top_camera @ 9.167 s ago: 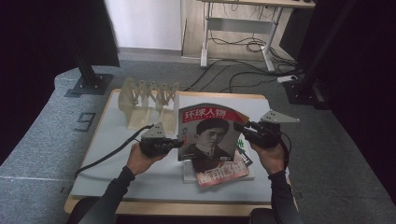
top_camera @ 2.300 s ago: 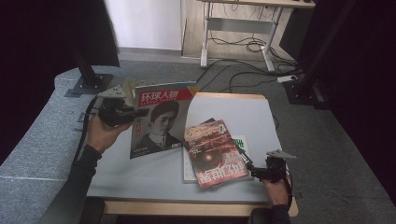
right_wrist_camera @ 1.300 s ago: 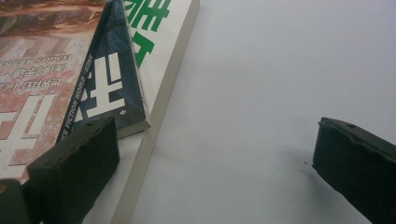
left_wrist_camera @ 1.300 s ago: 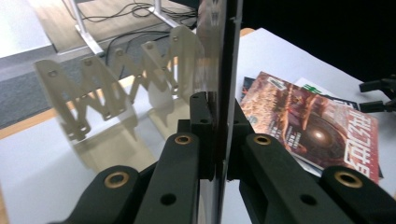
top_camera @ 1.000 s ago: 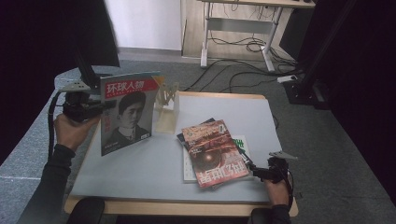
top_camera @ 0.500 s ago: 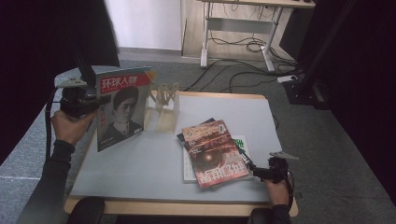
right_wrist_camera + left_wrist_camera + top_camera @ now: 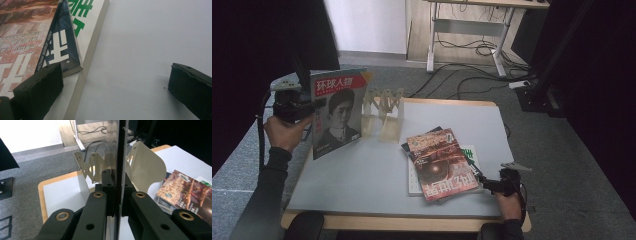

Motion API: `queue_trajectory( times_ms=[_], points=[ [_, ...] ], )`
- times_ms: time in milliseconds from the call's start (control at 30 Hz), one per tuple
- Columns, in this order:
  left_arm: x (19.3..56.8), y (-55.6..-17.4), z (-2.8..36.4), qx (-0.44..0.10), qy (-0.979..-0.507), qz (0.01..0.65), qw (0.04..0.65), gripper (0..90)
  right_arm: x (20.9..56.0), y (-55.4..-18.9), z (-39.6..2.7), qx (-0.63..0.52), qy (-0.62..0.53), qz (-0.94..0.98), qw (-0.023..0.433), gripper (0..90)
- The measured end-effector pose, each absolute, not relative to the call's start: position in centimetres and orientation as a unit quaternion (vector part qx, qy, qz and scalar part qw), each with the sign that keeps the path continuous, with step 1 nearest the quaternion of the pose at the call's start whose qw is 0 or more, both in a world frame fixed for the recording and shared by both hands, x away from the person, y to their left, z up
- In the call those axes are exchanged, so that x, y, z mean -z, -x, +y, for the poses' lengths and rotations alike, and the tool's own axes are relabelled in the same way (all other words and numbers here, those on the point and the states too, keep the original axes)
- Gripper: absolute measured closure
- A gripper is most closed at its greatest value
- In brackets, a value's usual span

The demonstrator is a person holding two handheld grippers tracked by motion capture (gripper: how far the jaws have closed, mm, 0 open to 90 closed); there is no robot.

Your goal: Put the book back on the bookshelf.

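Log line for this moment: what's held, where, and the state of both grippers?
left gripper: shut on magazine, upright beside rack | right gripper: open, at stack corner | table

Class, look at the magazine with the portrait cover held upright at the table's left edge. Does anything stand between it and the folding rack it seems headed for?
Nothing visible does. The left gripper is shut on the portrait magazine, which stands upright just left of the folding rack. Bare table lies between them. The magazine stack sits well to the right, beside the open right gripper.

Glossy paper magazine (image 7: 336, 112); matt cream metal rack (image 7: 384, 112); smooth grey tabletop (image 7: 362, 170), wood edge.
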State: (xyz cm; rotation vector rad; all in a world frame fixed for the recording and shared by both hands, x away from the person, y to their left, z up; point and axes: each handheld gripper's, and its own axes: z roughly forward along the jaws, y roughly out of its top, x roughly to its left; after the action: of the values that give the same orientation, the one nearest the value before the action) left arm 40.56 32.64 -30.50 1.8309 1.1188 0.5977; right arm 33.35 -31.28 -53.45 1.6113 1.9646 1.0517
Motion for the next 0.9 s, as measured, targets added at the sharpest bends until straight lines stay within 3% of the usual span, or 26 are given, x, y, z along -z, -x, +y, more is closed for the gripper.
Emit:
queue_trajectory(
  times_ms=[900],
  points=[
    [33.3,-44.9,31.7,-0.267,-0.704,0.465,0.465,87.0,53.5,-33.4,-31.4,-0.381,-0.575,0.7,0.188,0.0]
  ],
)
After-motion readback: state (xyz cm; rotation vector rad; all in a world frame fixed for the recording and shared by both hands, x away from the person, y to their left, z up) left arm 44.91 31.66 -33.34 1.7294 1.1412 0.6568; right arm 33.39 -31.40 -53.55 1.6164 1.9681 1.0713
